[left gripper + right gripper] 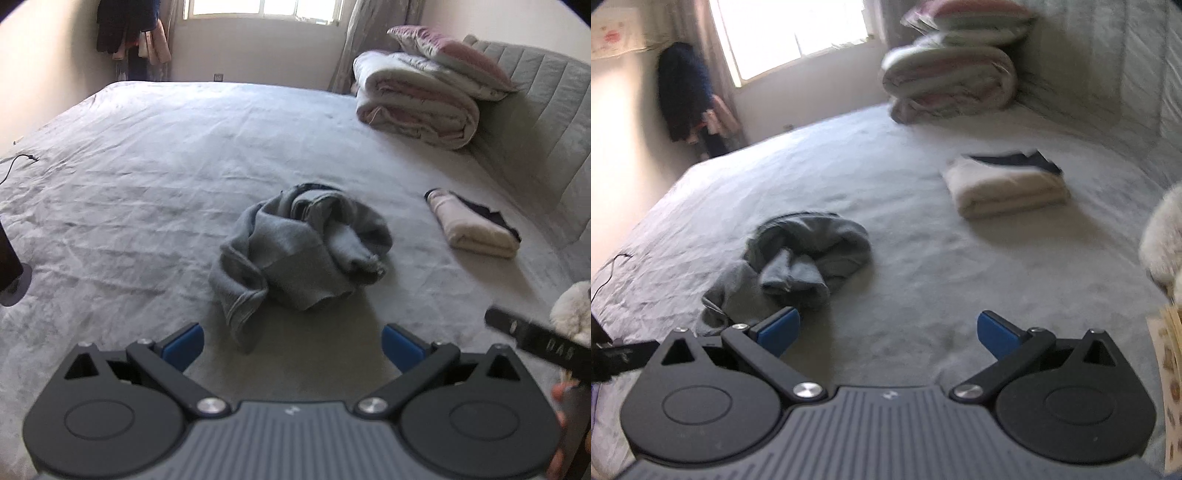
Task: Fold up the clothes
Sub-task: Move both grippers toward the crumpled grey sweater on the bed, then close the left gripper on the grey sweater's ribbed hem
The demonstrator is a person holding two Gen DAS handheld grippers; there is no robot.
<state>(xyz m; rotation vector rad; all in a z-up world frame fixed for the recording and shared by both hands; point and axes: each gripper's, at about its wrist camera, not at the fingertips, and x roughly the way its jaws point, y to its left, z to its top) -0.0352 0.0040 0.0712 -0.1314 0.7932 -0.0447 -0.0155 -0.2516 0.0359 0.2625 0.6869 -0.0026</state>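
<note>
We hover both grippers, left (291,341) and right (888,332), spread wide and empty, over the bed (129,166). The crumpled grey garment (295,251), probably trousers, lies just ahead; next we must find its edge and spread it flat

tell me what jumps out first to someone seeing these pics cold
A crumpled grey garment lies in a heap mid-bed on the grey bedsheet, straight ahead of both open grippers, the left gripper and the right gripper. To its right sits a folded cream garment, and a rolled pink-and-white duvet with a pillow on top is stacked by the headboard.
</note>
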